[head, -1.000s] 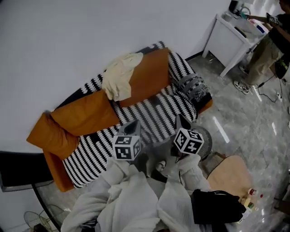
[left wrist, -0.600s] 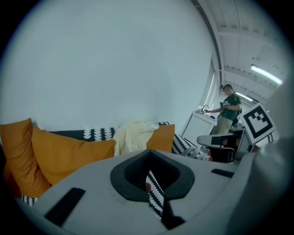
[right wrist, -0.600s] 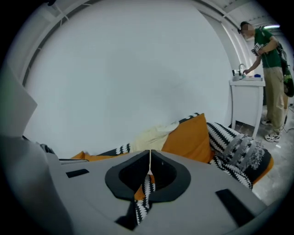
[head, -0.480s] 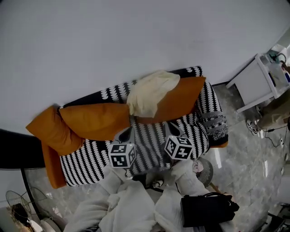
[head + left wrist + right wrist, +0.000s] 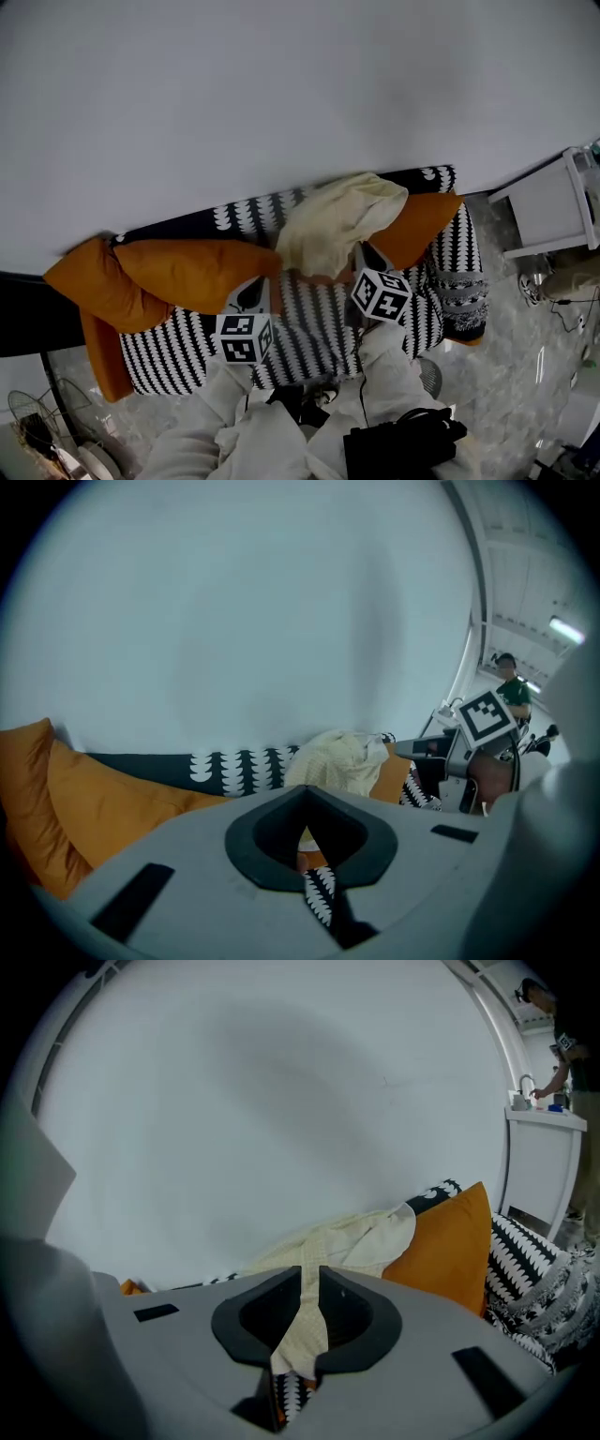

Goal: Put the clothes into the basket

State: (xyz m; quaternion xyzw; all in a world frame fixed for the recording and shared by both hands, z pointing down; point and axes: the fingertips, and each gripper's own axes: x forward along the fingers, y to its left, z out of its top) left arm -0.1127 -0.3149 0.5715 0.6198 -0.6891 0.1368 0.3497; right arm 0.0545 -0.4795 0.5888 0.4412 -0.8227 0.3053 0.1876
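Note:
A cream garment lies draped over the sofa's back and an orange cushion. It also shows in the left gripper view, garment, and straight ahead in the right gripper view, garment. My right gripper hovers just below and right of the garment's hanging edge. Its jaws stand almost together, and the cloth shows through the slit beyond them. My left gripper is over the striped seat, left of the garment, with its jaws together and empty. A round grey slatted rim, perhaps the basket, peeks out by my right sleeve.
The sofa has a black-and-white striped cover, with more orange cushions at its left. A black bag is at my waist. A white table stands at the right with a person beside it. A dark tabletop is at far left.
Both grippers have travelled away from my body to the sofa. The garment, far off a second ago, now sits just above the right gripper. The round slatted rim has slipped behind my sleeve.

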